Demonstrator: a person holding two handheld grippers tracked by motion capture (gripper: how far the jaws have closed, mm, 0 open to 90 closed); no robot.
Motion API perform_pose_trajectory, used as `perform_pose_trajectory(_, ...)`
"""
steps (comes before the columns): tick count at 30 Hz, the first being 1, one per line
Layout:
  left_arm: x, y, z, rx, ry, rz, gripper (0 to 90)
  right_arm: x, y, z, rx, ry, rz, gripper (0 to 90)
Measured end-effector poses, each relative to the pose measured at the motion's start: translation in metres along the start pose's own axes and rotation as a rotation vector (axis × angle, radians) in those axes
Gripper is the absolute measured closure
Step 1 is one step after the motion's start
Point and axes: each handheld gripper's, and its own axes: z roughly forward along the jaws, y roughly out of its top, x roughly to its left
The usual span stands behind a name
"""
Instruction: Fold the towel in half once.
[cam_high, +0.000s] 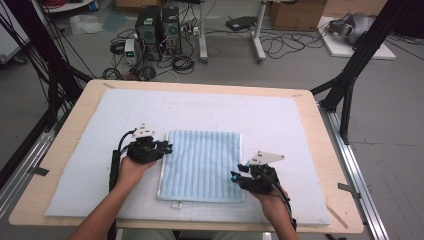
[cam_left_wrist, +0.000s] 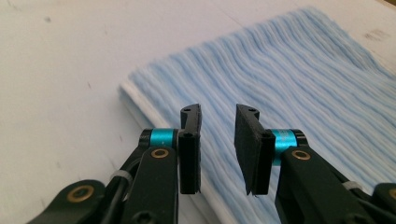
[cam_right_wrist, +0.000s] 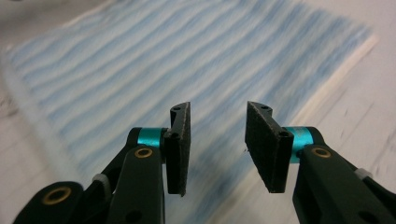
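Pale wood shows round the desk (cam_high: 60, 165), and over it I see a white foam mat (cam_high: 280, 120) filling the middle of the high view. On the mat, lower centre of the frame, lies a folded blue-striped towel (cam_high: 202, 165), its long axis running from bottom to top. The left gripper (cam_high: 167, 147) sits at the towel's upper left edge, pointing right across it; the right gripper (cam_high: 235, 176) sits at the lower right edge, pointing left. I judge them about equally near, each touching or just over the edge. In both gripper views the jaws stand partly open with nothing between them, towel directly ahead and below.
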Motion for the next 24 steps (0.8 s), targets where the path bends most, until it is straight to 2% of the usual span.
perform_pose_trajectory(3,0.008,0.006,0.013,0.015,0.015,-0.027,71.2,-0.013,0.013,0.015,-0.028,-0.012,-0.001,61.1)
perform_pose_trajectory(4,0.011,0.005,0.019,-0.002,0.025,-0.039,71.8,-0.017,0.017,0.020,-0.028,-0.018,0.000,62.8)
perform_pose_trajectory(7,0.018,0.005,0.031,0.034,0.052,-0.057,72.0,-0.033,0.031,0.040,-0.023,-0.068,0.009,66.1)
perform_pose_trajectory(11,0.021,0.002,0.040,0.058,0.085,-0.055,73.7,-0.050,0.043,0.060,-0.014,-0.107,0.042,69.0)
perform_pose_trajectory(15,0.022,0.003,0.043,0.060,0.111,-0.025,76.6,-0.066,0.043,0.077,0.024,-0.157,0.078,70.6)
perform_pose_trajectory(16,0.022,0.003,0.043,0.059,0.120,-0.018,77.5,-0.070,0.041,0.080,0.039,-0.166,0.088,70.8)
perform_pose_trajectory(18,0.023,0.002,0.044,0.056,0.123,-0.018,79.4,-0.077,0.038,0.080,0.025,-0.162,0.106,72.5)
perform_pose_trajectory(20,0.023,0.002,0.044,0.058,0.124,-0.002,80.4,-0.080,0.036,0.078,0.024,-0.194,0.086,73.5)
perform_pose_trajectory(22,0.023,0.002,0.044,0.055,0.132,-0.001,80.7,-0.082,0.035,0.076,0.023,-0.193,0.111,73.2)
perform_pose_trajectory(24,0.023,0.002,0.043,0.055,0.135,0.000,80.4,-0.084,0.034,0.074,0.027,-0.222,0.108,69.8)
